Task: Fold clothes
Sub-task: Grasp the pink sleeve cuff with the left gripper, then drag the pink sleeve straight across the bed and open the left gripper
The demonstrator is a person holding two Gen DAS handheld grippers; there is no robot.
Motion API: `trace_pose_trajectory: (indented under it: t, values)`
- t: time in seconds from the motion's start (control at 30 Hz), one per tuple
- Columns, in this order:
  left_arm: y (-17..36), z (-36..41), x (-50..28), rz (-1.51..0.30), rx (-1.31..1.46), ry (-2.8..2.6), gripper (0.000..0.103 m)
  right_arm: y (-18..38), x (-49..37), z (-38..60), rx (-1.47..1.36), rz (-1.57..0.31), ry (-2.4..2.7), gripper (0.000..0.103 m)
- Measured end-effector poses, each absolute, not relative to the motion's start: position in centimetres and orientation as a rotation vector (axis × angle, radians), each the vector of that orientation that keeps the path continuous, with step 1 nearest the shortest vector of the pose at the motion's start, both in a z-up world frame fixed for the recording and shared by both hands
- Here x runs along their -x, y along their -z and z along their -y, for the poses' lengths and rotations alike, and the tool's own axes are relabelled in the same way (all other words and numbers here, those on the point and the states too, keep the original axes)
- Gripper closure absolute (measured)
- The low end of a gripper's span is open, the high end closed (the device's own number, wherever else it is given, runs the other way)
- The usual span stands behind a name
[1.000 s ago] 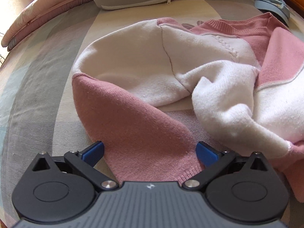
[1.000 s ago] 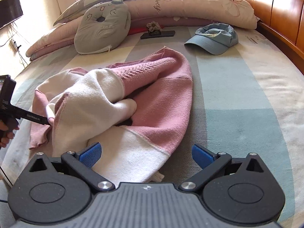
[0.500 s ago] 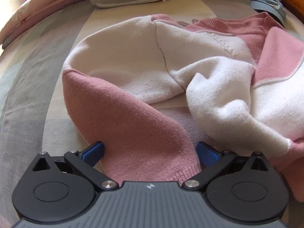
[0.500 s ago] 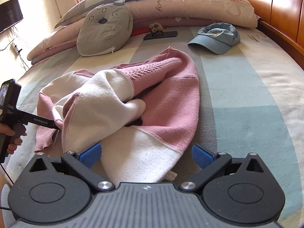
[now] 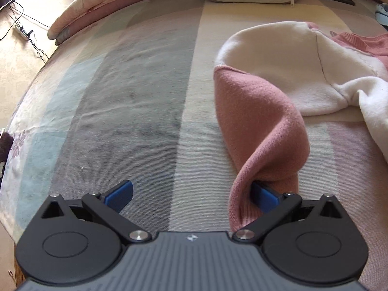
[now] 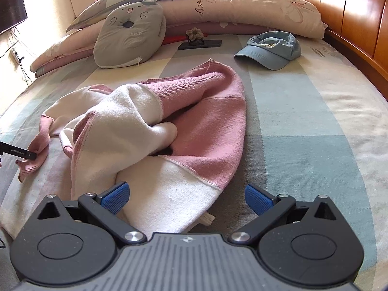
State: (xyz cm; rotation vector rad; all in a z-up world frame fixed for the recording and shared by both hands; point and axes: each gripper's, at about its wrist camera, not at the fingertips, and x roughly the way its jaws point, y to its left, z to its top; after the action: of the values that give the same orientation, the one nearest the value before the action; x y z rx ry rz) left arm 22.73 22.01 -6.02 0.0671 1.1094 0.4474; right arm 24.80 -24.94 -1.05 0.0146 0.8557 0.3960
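A pink and white knit sweater (image 6: 145,126) lies crumpled on the striped bed sheet (image 6: 303,126). In the left wrist view its pink sleeve (image 5: 262,126) runs toward my left gripper (image 5: 191,194). The jaws stand wide open, and the sleeve cuff drapes over the right blue pad (image 5: 265,195). The white body (image 5: 278,55) lies beyond. My right gripper (image 6: 185,197) is open, with the white hem (image 6: 169,201) between its pads. The left gripper's finger also shows in the right wrist view (image 6: 21,154), touching the sleeve end.
A grey cat cushion (image 6: 128,38) and long pillows (image 6: 242,7) line the head of the bed. A blue cap (image 6: 269,48) and a black phone with a flower (image 6: 200,42) lie beyond the sweater. The wooden headboard (image 6: 351,19) is on the right. The bed edge and floor cables (image 5: 26,29) are to the left.
My left gripper has swung left, so the pink sleeve now sits at its right pad instead of between both pads. The right gripper has edged forward over the hem.
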Motion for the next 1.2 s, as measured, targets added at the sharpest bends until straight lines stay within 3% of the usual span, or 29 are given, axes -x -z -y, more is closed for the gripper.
trace_pose_trajectory:
  t: [0.4,0.77,1.0,1.2]
  values:
    - [8.1,-16.4,-24.9,-1.061,-0.183,-0.317,0.000,1.2,-25.0,23.8,0.007,-0.861,-0.407,0.000]
    - [7.1,-17.2,-23.9,-1.029,-0.128,-0.383,0.001,2.1,-25.3,24.7,-0.024,-0.882,-0.387,0.000]
    - [8.1,-16.0,-25.5,-0.951,-0.428,-0.601,0.000,1.8,-25.0,24.3,-0.003,-0.867,-0.393,0.000]
    - [7.0,-19.0,-25.3,-0.976,-0.122,-0.471,0.001,2.2,-25.2,24.5,-0.003,-0.874,-0.381,0.000]
